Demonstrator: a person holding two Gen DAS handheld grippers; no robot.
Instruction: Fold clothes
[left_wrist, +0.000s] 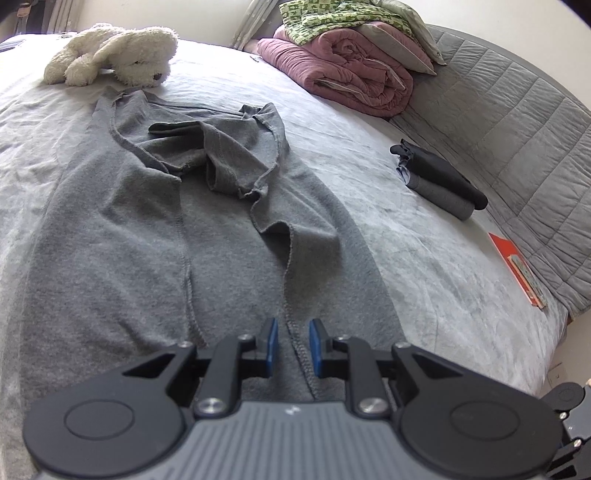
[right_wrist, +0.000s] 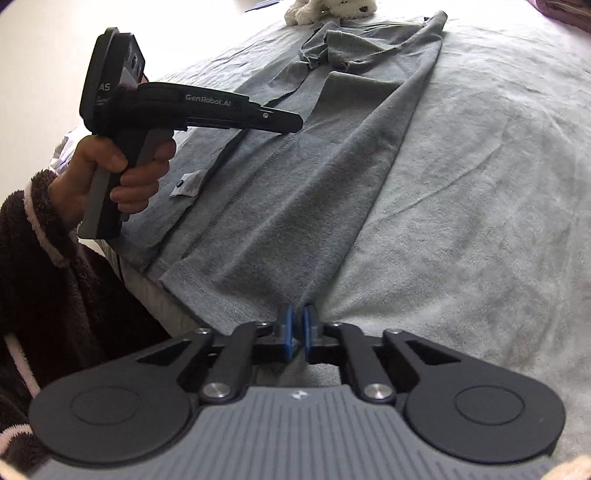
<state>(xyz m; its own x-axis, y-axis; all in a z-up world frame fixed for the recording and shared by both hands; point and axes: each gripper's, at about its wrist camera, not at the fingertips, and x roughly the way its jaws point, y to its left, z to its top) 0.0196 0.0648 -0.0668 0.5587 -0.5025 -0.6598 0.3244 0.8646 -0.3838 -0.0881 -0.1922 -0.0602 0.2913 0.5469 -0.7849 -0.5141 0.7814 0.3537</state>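
One grey shirt (left_wrist: 229, 236), right gripper (right_wrist: 297, 314) jaws pinching its hem corner, left gripper (left_wrist: 292, 326) jaws slightly spread.

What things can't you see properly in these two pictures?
- Left wrist view: the grey shirt's near hem, hidden behind the left gripper.
- Right wrist view: the stuffed toy, cut off by the top edge.
- Right wrist view: writing on the shirt's label, too small.
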